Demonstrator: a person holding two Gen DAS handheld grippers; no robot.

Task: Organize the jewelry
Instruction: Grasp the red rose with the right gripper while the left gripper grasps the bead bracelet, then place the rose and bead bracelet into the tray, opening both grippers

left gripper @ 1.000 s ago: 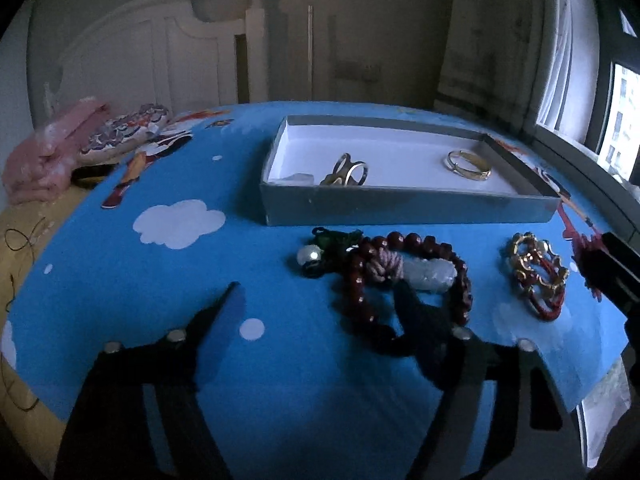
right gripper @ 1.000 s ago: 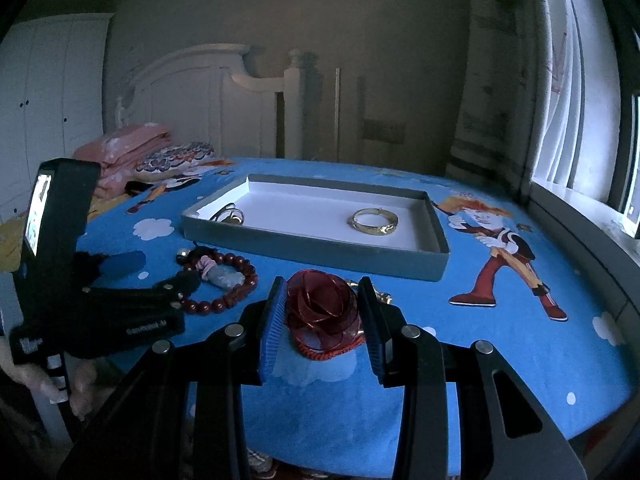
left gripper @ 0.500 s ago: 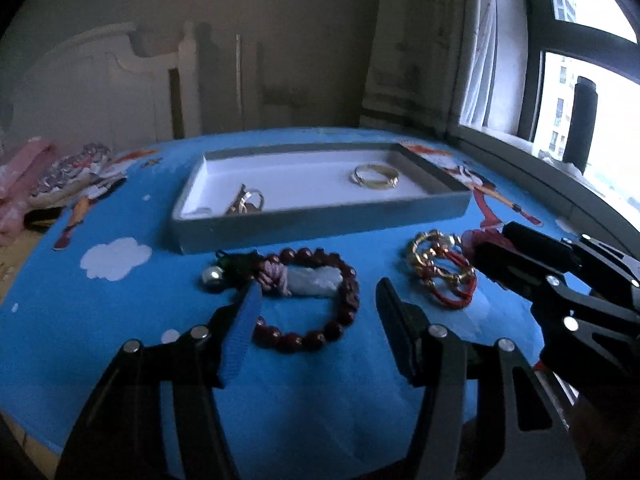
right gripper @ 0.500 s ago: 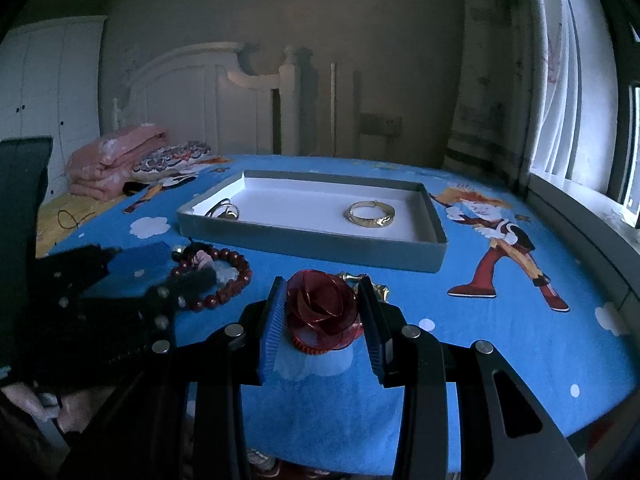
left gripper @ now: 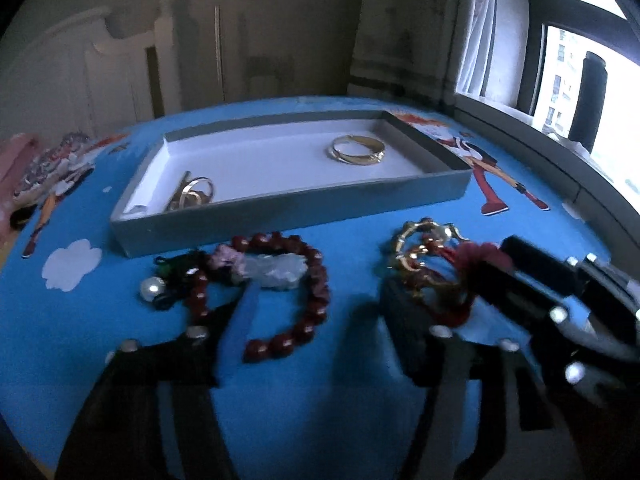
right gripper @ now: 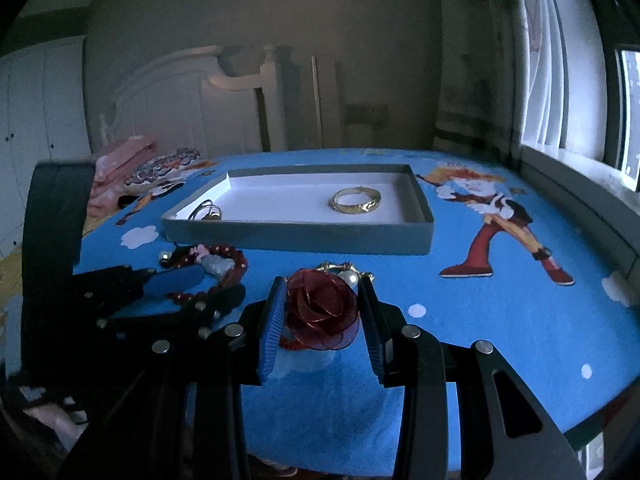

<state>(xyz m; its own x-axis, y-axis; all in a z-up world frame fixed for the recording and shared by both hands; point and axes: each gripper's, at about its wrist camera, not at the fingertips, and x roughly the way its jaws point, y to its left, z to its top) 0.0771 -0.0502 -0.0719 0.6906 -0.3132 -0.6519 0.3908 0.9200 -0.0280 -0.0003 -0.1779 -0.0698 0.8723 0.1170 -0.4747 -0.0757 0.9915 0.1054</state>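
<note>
Bangle (left gripper: pixel 357 150) in tray (left gripper: pixel 280 208) (right end)

right gripper (right gripper: pixel 322 320): black frame showing silver screws, blue ribbed pads (right gripper: pixel 272 324)
left gripper (left gripper: pixel 312 320): black, silver screws showing

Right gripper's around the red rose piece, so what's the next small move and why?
Probably lift it slightly, then carry it toward the gray tray. The right gripper has its fingers against both sides of the red rose bracelet, which seems to rest on the blue cloth. The tray floor between the gold bangle and the rings is bare.
</note>
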